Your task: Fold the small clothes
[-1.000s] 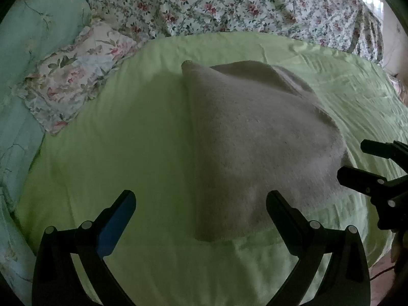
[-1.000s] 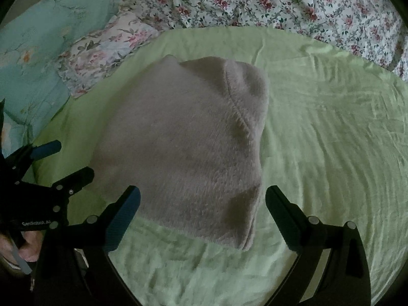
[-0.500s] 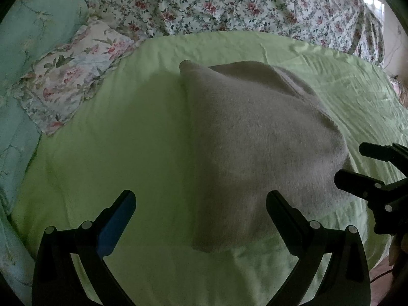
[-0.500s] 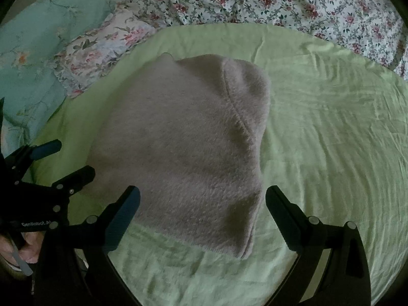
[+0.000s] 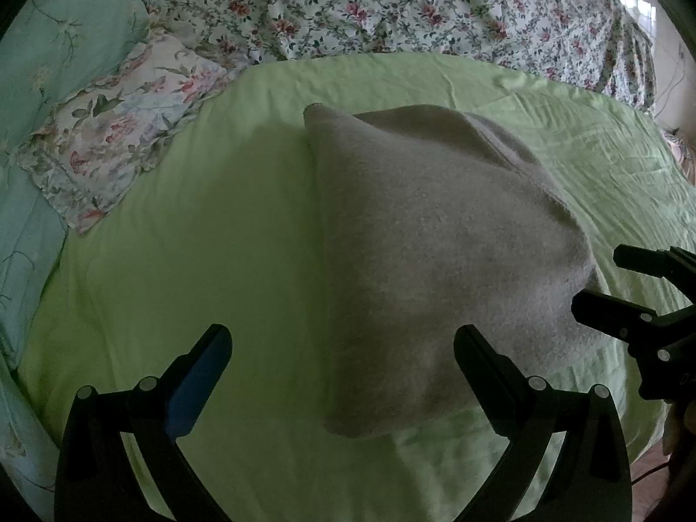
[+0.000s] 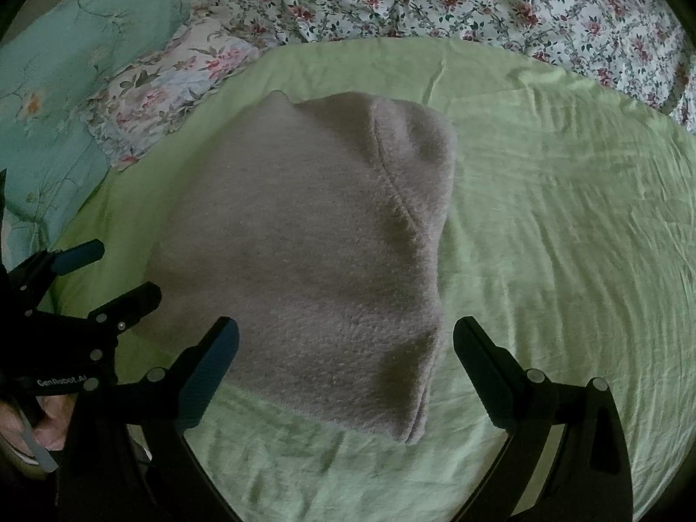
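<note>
- One grey fleece garment (image 5: 435, 252) lies folded on the light green sheet (image 5: 209, 261); it is the only piece of clothing on that sheet, seen also from the right wrist (image 6: 313, 261); a curved seam runs down the garment's right part, and its near right corner shows stacked layers.
- Two grippers are in view, one per hand; both hang at the garment's near edge and neither touches it.
- The left gripper (image 5: 341, 367) has its jaws wide apart, empty; its near left corner of the garment lies between them; from the right wrist the same gripper (image 6: 108, 276) shows at the garment's left, a hand (image 6: 30, 426) behind it.
- The right gripper (image 6: 346, 359) also has its jaws wide apart, holding nothing; the garment's near right corner lies between them; in the left view it (image 5: 609, 282) sits just right of the garment.
- Beyond the garment: one rose-print floral cover (image 5: 413, 4), far side; one pale floral pillow (image 5: 117, 139), far left; one teal bedcover (image 5: 56, 30), left of that pillow.
</note>
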Action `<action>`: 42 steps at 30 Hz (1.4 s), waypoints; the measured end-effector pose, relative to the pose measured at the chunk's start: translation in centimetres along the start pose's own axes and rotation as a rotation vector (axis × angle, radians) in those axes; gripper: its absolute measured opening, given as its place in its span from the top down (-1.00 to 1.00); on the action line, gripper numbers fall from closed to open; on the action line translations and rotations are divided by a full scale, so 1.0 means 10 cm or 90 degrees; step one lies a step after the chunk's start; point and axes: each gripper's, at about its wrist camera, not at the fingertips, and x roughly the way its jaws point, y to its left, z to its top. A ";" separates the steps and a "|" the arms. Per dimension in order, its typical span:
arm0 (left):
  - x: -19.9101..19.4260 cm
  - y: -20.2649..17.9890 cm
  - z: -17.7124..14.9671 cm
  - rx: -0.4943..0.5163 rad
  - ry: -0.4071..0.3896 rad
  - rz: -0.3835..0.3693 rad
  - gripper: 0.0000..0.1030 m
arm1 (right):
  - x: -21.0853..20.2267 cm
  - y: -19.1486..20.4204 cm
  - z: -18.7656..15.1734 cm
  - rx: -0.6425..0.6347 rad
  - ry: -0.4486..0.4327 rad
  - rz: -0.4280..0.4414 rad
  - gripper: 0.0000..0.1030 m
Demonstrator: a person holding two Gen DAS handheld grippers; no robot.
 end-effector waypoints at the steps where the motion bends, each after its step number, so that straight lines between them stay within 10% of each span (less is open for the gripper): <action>1: 0.00 0.00 0.00 0.000 0.000 0.000 -0.99 | 0.00 -0.01 0.00 0.000 0.000 0.001 -0.92; 42: -0.10 0.01 0.03 -0.002 -0.019 -0.008 -0.99 | -0.12 0.03 0.05 0.004 -0.016 0.004 -0.93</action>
